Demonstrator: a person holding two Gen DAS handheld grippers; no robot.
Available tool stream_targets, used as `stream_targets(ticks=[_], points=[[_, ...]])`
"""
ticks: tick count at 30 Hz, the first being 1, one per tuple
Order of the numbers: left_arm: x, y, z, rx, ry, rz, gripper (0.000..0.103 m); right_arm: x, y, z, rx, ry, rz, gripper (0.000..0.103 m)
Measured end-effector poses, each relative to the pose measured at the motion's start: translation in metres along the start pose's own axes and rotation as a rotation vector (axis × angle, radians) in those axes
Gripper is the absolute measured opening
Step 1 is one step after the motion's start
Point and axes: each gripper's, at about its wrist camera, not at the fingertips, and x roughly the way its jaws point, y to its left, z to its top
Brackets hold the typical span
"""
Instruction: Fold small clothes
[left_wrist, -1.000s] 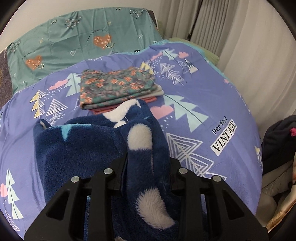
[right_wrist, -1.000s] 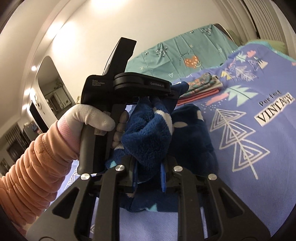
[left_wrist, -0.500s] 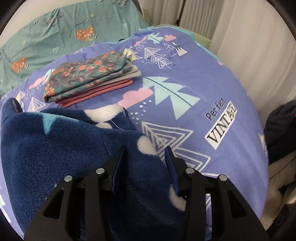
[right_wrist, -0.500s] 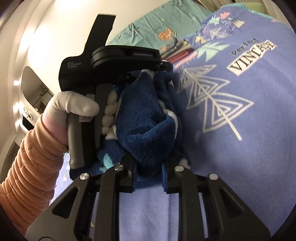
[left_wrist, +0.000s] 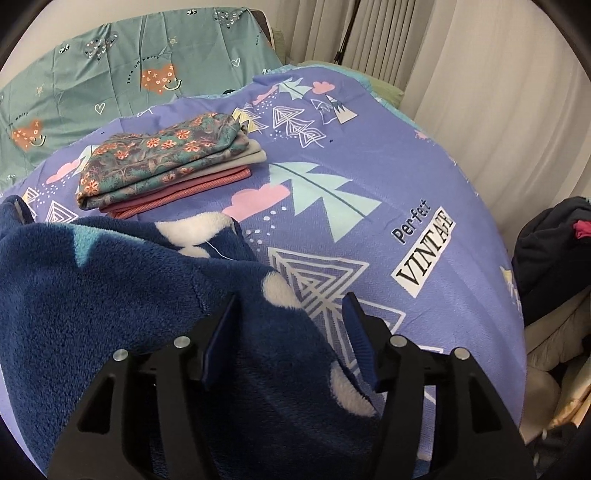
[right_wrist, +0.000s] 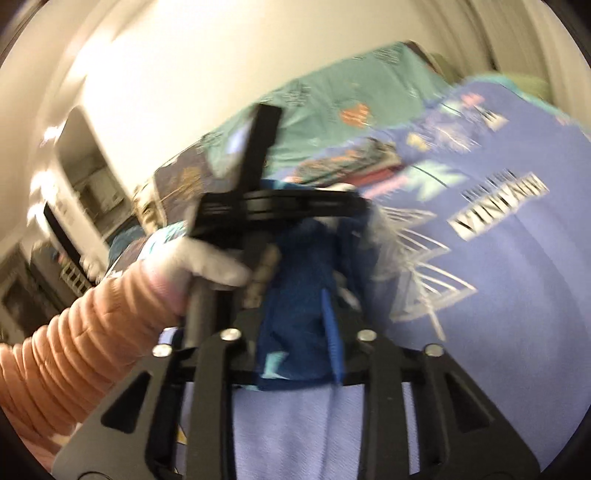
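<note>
A dark blue fleece garment (left_wrist: 122, 295) with white and light blue patches lies on the purple bedsheet (left_wrist: 406, 184). My left gripper (left_wrist: 291, 332) is open, its jaws spread wide over the fleece's right edge. In the blurred right wrist view my right gripper (right_wrist: 295, 332) still has the fleece (right_wrist: 299, 280) between its jaws, which look partly apart. The left gripper's body (right_wrist: 280, 206) and the gloved hand holding it show just beyond. A folded stack (left_wrist: 166, 166) with a floral piece on top lies farther back on the sheet.
A teal pillow or cover (left_wrist: 129, 74) lies at the head of the bed. Curtains (left_wrist: 480, 74) hang on the right. A pile of dark and cream clothes (left_wrist: 554, 277) sits off the bed's right edge.
My left gripper has opened and let go of the fleece, which now lies lower and flatter on the sheet. My right gripper's jaws have spread, and its view is blurred by motion.
</note>
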Motion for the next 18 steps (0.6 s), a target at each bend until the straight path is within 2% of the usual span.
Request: stream_targets(ticks=[2, 3, 5, 7, 8, 11, 14, 16, 18], points=[[-0.001, 0.001, 0.000, -0.008, -0.009, -0.013, 0.059, 0.013, 0.006, 0.000, -0.028, 0.003, 0.008, 0.025], [-0.002, 0.003, -0.001, -0.014, -0.015, -0.023, 0.060, 0.024, 0.005, 0.001, -0.026, 0.019, -0.035, 0.025], [-0.004, 0.006, -0.001, -0.028, -0.025, -0.043, 0.061, 0.050, -0.009, -0.006, 0.024, 0.099, -0.123, 0.021], [-0.006, 0.010, -0.001, -0.057, -0.040, -0.086, 0.061, 0.064, -0.026, -0.014, 0.093, 0.140, -0.116, 0.021], [-0.007, 0.011, -0.001, -0.064, -0.043, -0.098, 0.062, 0.065, -0.027, -0.014, 0.088, 0.143, -0.118, 0.021], [-0.014, 0.016, 0.004, -0.102, -0.048, -0.137, 0.062, 0.066, -0.013, -0.016, 0.008, 0.165, -0.196, 0.020], [-0.045, 0.023, 0.010, -0.151, -0.099, -0.160, 0.062, 0.070, -0.007, -0.020, -0.030, 0.166, -0.238, 0.020], [-0.068, 0.025, 0.010, -0.120, -0.131, -0.132, 0.062, 0.071, -0.010, -0.021, -0.013, 0.165, -0.231, 0.021], [-0.100, 0.025, 0.001, -0.037, -0.189, -0.050, 0.062, 0.070, -0.014, -0.021, 0.006, 0.167, -0.208, 0.021]])
